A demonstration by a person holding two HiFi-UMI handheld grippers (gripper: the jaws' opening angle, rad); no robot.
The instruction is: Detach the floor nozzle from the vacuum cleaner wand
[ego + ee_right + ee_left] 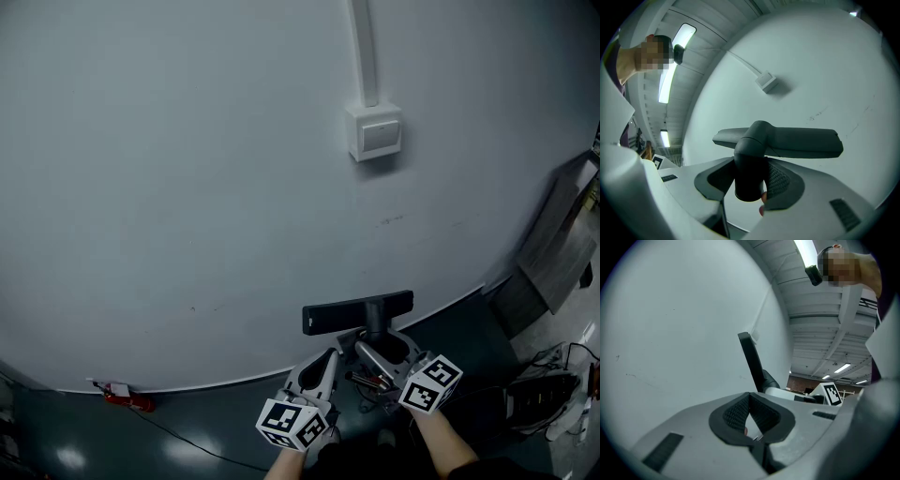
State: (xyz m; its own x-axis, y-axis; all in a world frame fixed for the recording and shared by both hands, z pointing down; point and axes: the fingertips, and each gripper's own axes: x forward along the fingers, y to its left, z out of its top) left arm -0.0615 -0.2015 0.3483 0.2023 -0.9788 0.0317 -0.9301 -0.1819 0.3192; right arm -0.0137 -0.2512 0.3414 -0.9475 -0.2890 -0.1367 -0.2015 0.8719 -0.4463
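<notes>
The black T-shaped floor nozzle (356, 314) is held up in front of the pale wall, bar across, neck pointing back toward me. My right gripper (375, 349) is shut on that neck; in the right gripper view the neck (750, 168) sits clamped between the pads, its lower end free, with the bar (797, 140) above. My left gripper (330, 354) is just left of it, shut with nothing between its pads (761, 416). From the left gripper view the nozzle (752, 359) stands edge-on ahead and to the right. No wand shows in any view.
A white switch box (375, 131) with a conduit running upward is fixed on the wall. On the dark floor, a small red object (127, 398) lies at the wall's foot on the left. Grey boards (553, 253) and cables (548, 384) crowd the right.
</notes>
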